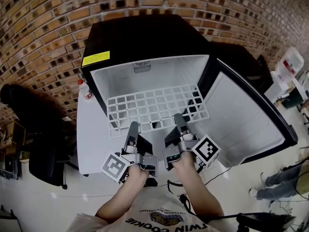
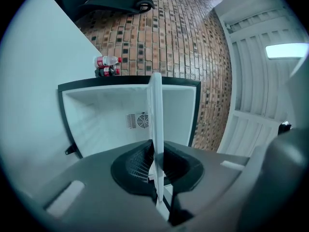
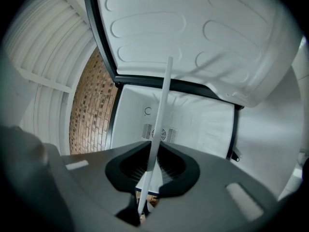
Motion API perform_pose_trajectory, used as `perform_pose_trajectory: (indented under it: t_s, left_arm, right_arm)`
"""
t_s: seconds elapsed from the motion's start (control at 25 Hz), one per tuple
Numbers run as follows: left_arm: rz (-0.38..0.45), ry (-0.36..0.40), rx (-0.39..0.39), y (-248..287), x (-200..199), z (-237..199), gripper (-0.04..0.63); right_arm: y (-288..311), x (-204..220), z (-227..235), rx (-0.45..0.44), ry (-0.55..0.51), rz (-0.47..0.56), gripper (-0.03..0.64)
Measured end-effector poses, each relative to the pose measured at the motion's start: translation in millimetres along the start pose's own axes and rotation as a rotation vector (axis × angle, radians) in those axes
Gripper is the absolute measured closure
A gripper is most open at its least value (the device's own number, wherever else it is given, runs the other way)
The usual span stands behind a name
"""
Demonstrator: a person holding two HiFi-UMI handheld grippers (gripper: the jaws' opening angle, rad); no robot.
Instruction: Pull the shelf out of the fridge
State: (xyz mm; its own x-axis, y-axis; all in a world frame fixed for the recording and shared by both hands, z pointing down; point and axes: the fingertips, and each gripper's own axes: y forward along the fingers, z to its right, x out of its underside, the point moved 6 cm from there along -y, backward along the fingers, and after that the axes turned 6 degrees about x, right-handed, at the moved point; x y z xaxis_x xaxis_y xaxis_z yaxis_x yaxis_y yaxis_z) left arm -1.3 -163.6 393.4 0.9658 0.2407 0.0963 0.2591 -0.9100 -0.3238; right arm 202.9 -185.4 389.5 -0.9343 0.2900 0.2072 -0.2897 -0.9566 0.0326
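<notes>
gripping the shelf (image 1: 159, 102) edge — left hand-held gripper (image 1: 133, 126) and right hand-held gripper (image 1: 177, 118) both clamped.

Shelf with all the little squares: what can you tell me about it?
The shelf is a white wire grid of square holes, probably coated metal. It lies flat, sticking partly out of the open black fridge. The left gripper and right gripper each pinch its front edge.
</notes>
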Motion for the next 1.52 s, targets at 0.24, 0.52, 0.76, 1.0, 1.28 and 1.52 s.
perform_pose_trajectory:
  t_s: [0.24,0.52,0.76,1.0,1.28,1.52]
  left_arm:
    - [-0.026,0.001,0.016,-26,9,10,0.584]
    - [-0.064,0.044,0.095,-56,11,28,0.581]
    - [-0.082,0.059,0.139,-74,14,38,0.581]
    - [-0.086,0.073,0.152,-89,13,44,0.580]
    - [-0.080,0.080,0.154,-95,13,48,0.580]
    - [-0.077,0.075,0.149,-97,15,50,0.580]
  right_arm:
    - [-34,7,0,-0.011,-0.023,0.017,0.572]
    - [-73,21,-8,-0.080,-0.070,0.049,0.568]
    - [-97,28,-15,-0.129,-0.111,0.071,0.566]
    - [-109,36,-17,-0.146,-0.125,0.073,0.566]
    - [-116,39,-18,-0.144,-0.120,0.069,0.565]
    - [-118,39,-19,-0.150,-0.125,0.066,0.565]
